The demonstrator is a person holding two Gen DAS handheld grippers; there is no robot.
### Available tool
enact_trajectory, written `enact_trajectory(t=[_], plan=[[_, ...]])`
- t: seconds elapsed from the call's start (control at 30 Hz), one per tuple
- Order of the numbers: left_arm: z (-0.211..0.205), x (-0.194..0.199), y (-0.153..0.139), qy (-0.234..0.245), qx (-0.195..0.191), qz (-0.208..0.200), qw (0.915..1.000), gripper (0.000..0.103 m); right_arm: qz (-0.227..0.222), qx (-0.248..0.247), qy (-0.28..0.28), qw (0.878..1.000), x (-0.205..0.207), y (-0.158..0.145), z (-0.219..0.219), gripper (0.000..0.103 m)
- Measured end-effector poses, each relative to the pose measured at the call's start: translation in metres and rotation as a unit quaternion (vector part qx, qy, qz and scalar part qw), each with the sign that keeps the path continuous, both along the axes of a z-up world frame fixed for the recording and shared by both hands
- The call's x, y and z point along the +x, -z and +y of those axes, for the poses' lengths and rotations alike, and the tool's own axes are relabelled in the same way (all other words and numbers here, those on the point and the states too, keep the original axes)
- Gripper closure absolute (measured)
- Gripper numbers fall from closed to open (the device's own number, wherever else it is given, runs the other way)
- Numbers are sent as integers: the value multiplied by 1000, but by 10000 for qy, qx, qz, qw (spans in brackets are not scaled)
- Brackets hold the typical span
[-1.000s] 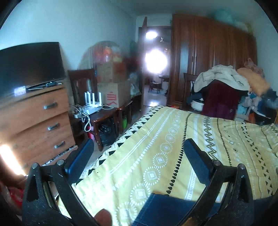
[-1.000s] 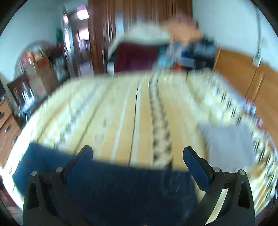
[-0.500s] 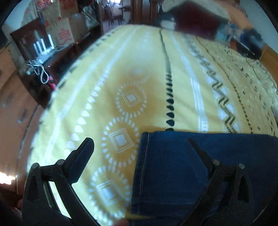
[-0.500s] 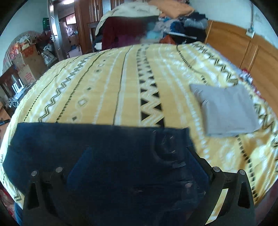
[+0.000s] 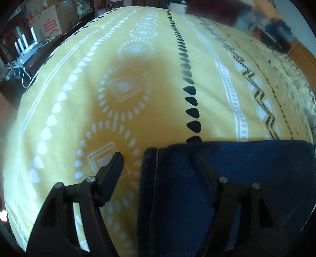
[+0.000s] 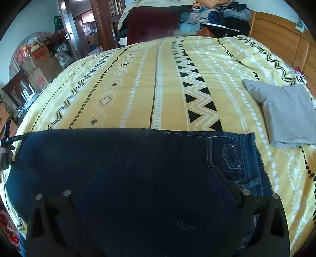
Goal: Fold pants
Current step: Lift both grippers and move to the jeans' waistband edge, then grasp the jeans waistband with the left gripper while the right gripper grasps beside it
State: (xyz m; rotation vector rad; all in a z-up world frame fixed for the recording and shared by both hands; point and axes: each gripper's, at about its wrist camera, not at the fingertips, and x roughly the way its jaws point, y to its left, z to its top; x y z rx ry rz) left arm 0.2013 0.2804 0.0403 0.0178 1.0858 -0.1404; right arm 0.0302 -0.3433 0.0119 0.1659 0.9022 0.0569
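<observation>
Both hand-held grippers point steeply down at dark blue denim pants [image 6: 138,158] spread flat across the near edge of a bed with a yellow patterned cover [image 6: 158,89]. Left hand-held gripper [image 5: 156,158] is closing, half spread, straddling the hem edge of the pants [image 5: 237,168]: one finger [image 5: 112,168] over the yellow cover [image 5: 138,79], the other over denim, neither pad pressing cloth. Right hand-held gripper [image 6: 156,174] stands wide over the seat of the pants, near the pocket; whether its fingers touch the fabric I cannot tell. Only the right view shows a folded grey garment [image 6: 286,112] lying beside the waistband end and a heap of clothes [image 6: 207,17] beyond the bed; only the left shows the stitched hem up close.
</observation>
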Motion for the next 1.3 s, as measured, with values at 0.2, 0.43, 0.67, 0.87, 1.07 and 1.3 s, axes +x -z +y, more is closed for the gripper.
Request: enact_trajectory(t=[0.2, 0.43, 0.67, 0.87, 1.07, 1.3], plan=[[-3, 7, 1, 92, -94, -76, 9999, 72, -60, -26, 15, 10000, 2, -2, -9, 0], [-8, 3, -1, 64, -95, -134, 9998, 83, -199, 91, 382, 9990, -6, -12, -50, 0], [-7, 3, 5, -76, -111, -177, 9998, 83, 354, -567, 886, 9938, 24, 11, -142, 9], [-6, 4, 7, -90, -155, -172, 9997, 83, 1020, -365, 812, 9908, 68, 48, -196, 25], [-7, 2, 8, -115, -106, -184, 9997, 83, 1353, -909, 735, 9839, 95, 81, -200, 25], [-9, 3, 9, -140, -74, -194, 9997, 83, 1203, -475, 678, 9893, 99, 93, -205, 25]])
